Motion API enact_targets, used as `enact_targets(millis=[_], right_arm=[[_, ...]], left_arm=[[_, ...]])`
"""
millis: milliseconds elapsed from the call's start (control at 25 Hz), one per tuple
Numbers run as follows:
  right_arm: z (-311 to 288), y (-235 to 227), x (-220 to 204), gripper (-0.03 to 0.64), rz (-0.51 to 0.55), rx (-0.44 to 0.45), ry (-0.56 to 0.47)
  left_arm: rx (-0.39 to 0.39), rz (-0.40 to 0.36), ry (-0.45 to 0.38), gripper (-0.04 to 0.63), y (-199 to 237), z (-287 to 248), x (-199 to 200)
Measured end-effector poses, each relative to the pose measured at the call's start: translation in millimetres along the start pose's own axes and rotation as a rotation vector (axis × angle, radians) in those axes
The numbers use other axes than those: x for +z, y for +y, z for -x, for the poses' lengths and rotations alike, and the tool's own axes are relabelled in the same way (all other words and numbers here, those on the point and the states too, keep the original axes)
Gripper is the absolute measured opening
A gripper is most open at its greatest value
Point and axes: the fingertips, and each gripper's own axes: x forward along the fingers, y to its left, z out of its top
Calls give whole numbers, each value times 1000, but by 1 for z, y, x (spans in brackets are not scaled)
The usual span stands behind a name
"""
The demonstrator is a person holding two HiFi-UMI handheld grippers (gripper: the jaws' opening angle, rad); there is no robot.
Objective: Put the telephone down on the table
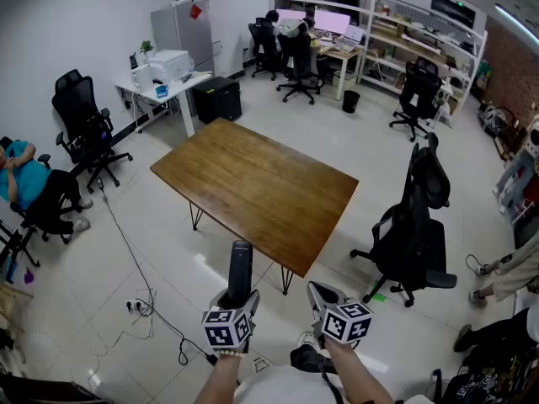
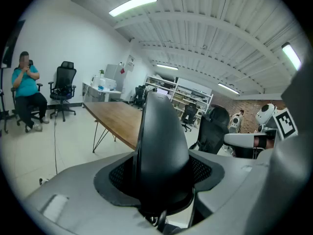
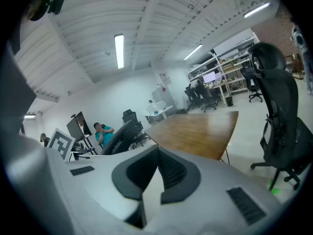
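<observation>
gripping the telephone (image 1: 241, 268) in my left hand-held gripper (image 1: 239, 300), i have its smooth, black, rounded plastic body clamped upright between the grey jaws, against their dark meshed pads. it hangs over the pale glossy floor (image 1: 76, 284), near the table (image 1: 253, 183) but not on it. the table is a rectangular wood-grain top on thin black legs. my right hand-held gripper (image 1: 321, 298) is closed on nothing. each carries a cube of black-and-white square markers.
</observation>
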Motion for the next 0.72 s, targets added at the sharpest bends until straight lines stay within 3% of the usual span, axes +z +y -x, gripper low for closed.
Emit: enact_targets(millis=[720], right_arm=[[-10, 14, -16, 3, -36, -4, 8]], left_arm=[[4, 25, 1, 296, 23, 15, -10]])
